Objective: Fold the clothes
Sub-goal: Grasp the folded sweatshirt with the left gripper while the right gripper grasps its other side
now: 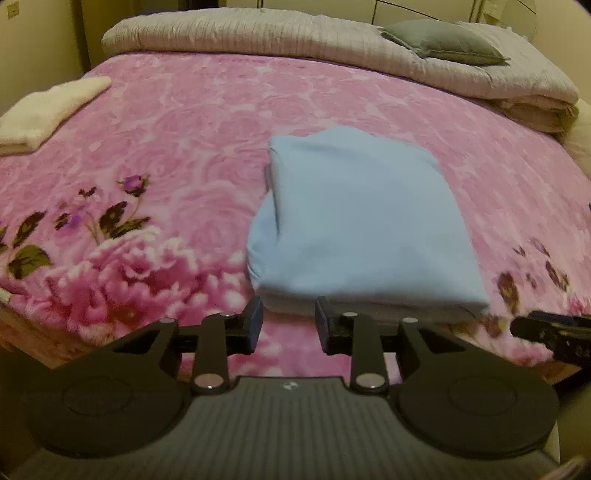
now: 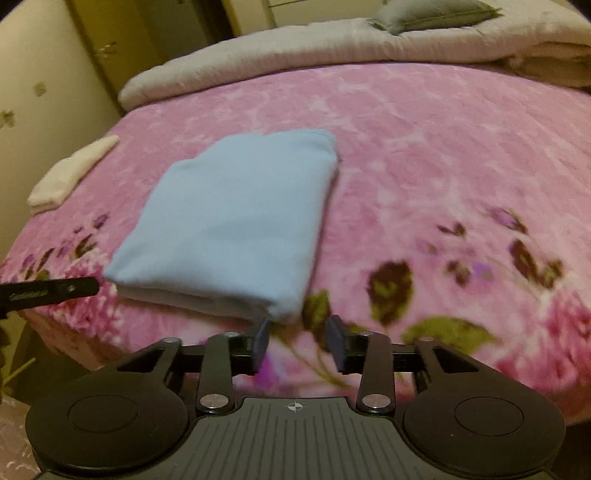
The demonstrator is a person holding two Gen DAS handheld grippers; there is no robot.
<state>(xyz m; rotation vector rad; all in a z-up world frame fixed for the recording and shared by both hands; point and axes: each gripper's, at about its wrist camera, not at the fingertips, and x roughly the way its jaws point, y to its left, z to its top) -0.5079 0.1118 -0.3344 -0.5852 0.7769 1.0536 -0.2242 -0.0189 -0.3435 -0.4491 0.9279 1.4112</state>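
Black left tool, blue pads, silver pivot screws, ribbed grey housing.

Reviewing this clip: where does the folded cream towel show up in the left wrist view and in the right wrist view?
Left wrist view: the folded cream towel lies at the far left edge, on the pink floral blanket, left of and beyond the folded blue garment.
Right wrist view: the towel lies at the left, near the bed's edge, again left of the blue garment.
Shared landmark: the grey pillow on the rolled beige quilt.

Plain light-blue garment on pink rose-patterned blanket; cream towel, grey quilt.
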